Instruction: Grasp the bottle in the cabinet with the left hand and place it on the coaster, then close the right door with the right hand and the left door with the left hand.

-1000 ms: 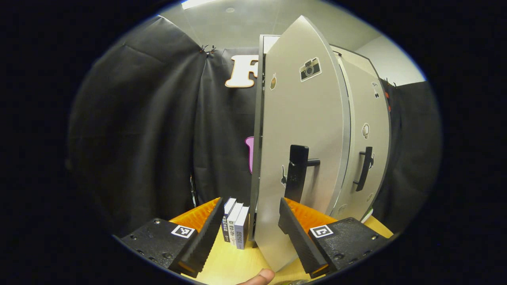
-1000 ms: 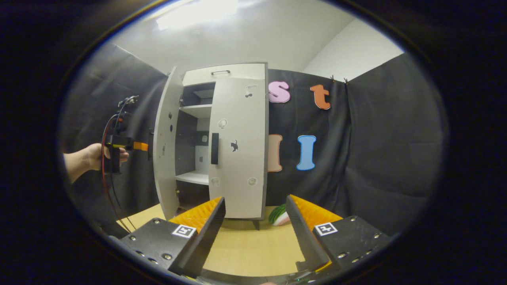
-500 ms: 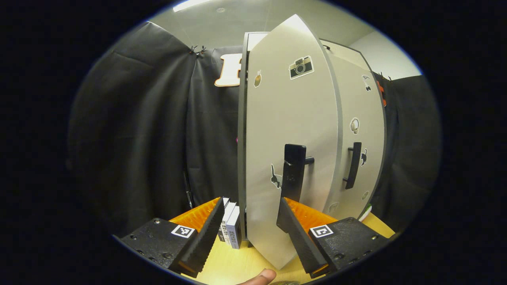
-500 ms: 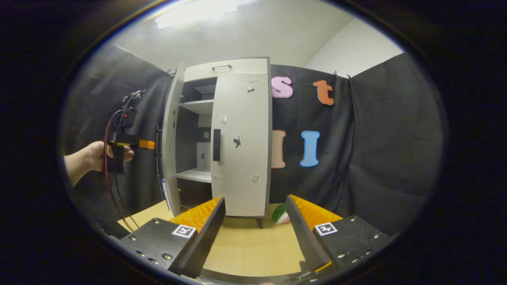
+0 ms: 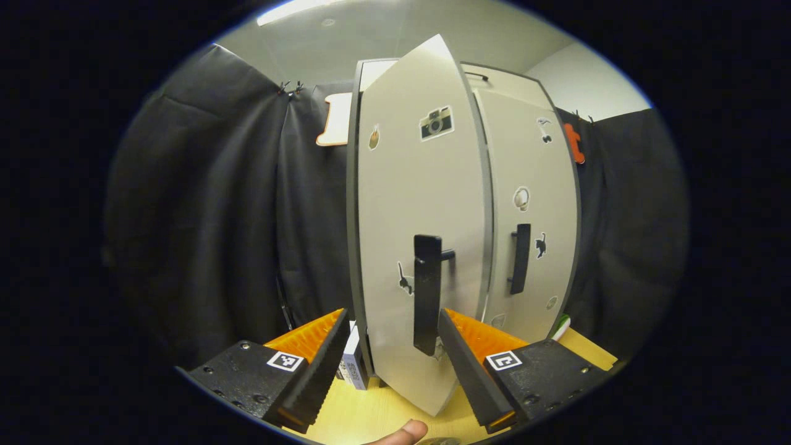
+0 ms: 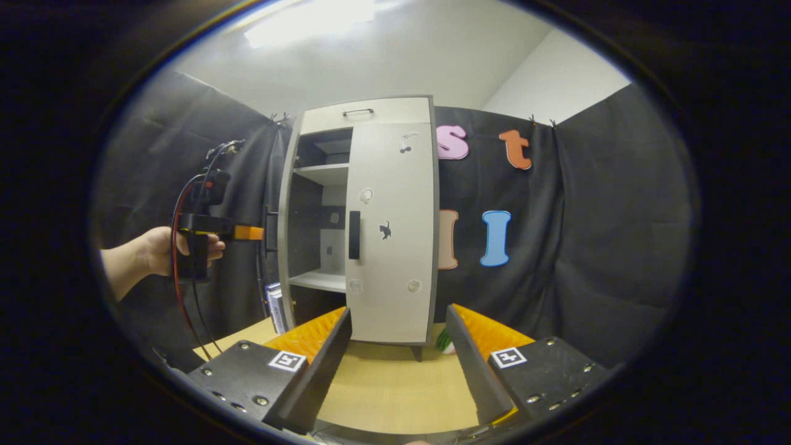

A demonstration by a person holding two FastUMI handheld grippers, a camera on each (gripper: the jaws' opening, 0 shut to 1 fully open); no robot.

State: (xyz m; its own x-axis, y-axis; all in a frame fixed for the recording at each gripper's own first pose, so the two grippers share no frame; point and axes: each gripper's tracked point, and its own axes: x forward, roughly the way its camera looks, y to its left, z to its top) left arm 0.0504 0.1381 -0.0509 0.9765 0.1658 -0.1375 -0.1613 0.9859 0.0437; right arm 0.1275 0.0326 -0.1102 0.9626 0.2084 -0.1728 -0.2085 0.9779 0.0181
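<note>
left door (image 5: 426, 247): being seen ajar, swung most of the way toward the cabinet (image 6: 364, 216); in the left gripper view it is standing straight ahead of the fingers, its lower corner dropping between them.
left door handle (image 5: 427, 293): dark vertical bar, being seen just above and between the left gripper's fingertips; contact cannot be told.
right door (image 5: 531, 216): being seen flush with the cabinet front, ahead and right of the left gripper; in the right gripper view it is straight ahead, above the finger gap.
right door handle (image 6: 354, 235): dark bar at that door's inner edge.
cabinet interior: shelves (image 6: 318, 281) being shown through the gap in the right gripper view; bottle and coaster cannot be located.
left gripper (image 5: 389, 337): fingers being held spread apart, nothing clamped; also being seen in the right gripper view, far left, by the left door's edge, held by a hand (image 6: 157, 250).
right gripper (image 6: 398, 340): fingers being held wide apart, empty, well back from the cabinet.
books (image 5: 353, 364): being seen beside the cabinet base, just past the left finger.
table (image 6: 389, 389): light wood, being seen beneath both grippers.
</note>
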